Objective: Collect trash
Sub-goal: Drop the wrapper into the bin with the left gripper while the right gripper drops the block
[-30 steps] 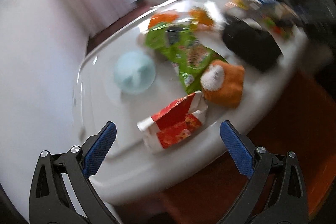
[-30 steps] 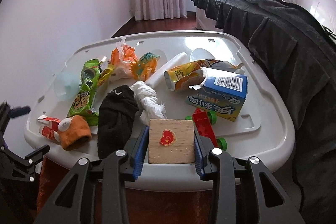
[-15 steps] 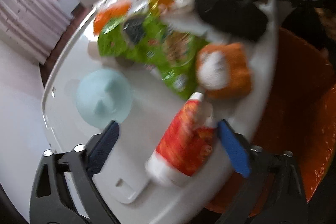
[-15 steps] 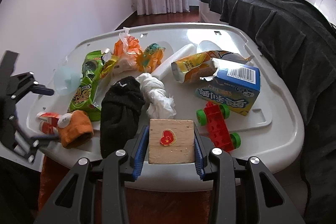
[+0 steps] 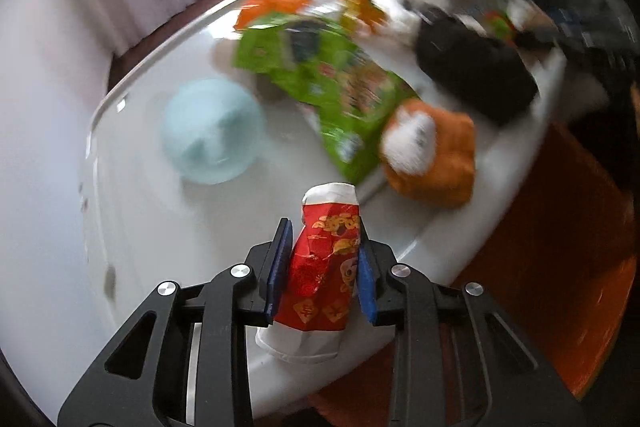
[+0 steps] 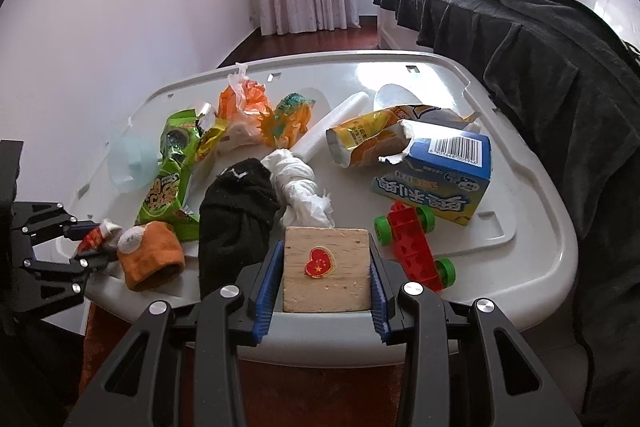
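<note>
The left gripper [image 5: 322, 269], at lower centre of its view, has its jaws clamped on a crumpled red-and-white paper carton [image 5: 325, 267] over the white plastic desk [image 5: 132, 211]. At bottom centre of the right view, the right gripper [image 6: 325, 277] has its jaws closed on a pale wooden block with a red heart sticker [image 6: 326, 269].

The white plastic tabletop [image 6: 532, 187] is smooth and glossy. A pale square wooden block [image 6: 326, 269] shows rough grain; the black knitted cloth sock [image 6: 236, 211] looks matt; the crumpled red-and-white paper carton [image 5: 326, 267] has a printed sheen.
</note>
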{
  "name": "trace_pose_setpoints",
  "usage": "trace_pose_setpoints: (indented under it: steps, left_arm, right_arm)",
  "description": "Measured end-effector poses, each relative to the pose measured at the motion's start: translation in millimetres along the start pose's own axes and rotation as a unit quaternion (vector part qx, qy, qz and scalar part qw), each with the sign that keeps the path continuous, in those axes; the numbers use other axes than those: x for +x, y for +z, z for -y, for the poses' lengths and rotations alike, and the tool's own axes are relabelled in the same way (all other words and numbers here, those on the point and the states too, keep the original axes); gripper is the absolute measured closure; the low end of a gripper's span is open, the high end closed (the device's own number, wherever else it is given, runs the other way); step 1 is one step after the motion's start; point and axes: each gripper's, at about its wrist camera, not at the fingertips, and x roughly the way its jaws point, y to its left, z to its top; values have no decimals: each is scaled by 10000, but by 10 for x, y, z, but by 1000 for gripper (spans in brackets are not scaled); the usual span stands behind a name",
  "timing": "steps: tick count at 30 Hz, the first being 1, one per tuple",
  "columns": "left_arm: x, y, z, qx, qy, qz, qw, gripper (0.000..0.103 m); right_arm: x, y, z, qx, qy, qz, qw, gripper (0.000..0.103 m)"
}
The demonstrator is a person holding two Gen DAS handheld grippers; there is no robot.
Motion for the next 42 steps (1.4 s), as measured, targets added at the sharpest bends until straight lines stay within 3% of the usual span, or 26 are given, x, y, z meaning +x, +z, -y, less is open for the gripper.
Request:
trace_pose_setpoints:
  steps: [4,6,9,13,15,18,21,23,30,31,32,33,34,35,42]
  left_arm:
    - [-294,32,14,-859,233,275,9957,77]
    - [-415,45,21,-1410,442,346,9884,77]
    - [-663,-98,219,-2042,397,479,9769,77]
    - [-854,-376,580,-2194,605,621,9718,77]
    - [-883,-509,680,-2472,435,608,9661,77]
    - [-840,-697,841,-2643,248,444,9631,77]
    - [-700,-790,1013,-2372,375,224,9705,77]
    - [-580,-850,1019,-2378,311,80,9708,77]
    - [-207,-1083,860,-2829,3,-618,9571,75]
    - [-183,-1090,863,-2827,7,-690,9567,72]
    - [-155,-1095,870,-2827,70,-786,9559,62]
    - [-132,-1102,879,-2820,137,-874,9553,51]
    - [-131,-1110,883,-2828,235,-906,9546,34]
    - [-144,-1112,881,-2838,291,-875,9544,25]
    - [-198,-1070,889,-2854,339,-735,9550,20]
  right_arm:
    - [-43,12,10,65,149,37,9999,64]
    - [-96,12,11,120,291,85,9995,64]
    - [-215,-17,-2,152,510,154,9985,64]
    - [-434,-156,-33,114,715,198,9972,64]
    - [-580,-289,-68,16,713,216,9972,64]
    - [-709,-516,-142,-147,706,128,9973,64]
    - [-730,-831,-238,-339,725,-99,9967,64]
    - [-647,-1003,-299,-411,743,-358,9957,64]
    - [-373,-1151,-425,-691,512,-889,9923,64]
    - [-341,-1164,-418,-691,490,-977,9916,62]
    - [-277,-1177,-422,-689,455,-1142,9900,59]
    - [-233,-1187,-422,-688,401,-1233,9892,48]
    - [-224,-1183,-420,-682,312,-1220,9897,44]
    - [-249,-1173,-405,-654,295,-1166,9906,44]
    - [-534,-819,-109,-172,109,-404,9990,40]
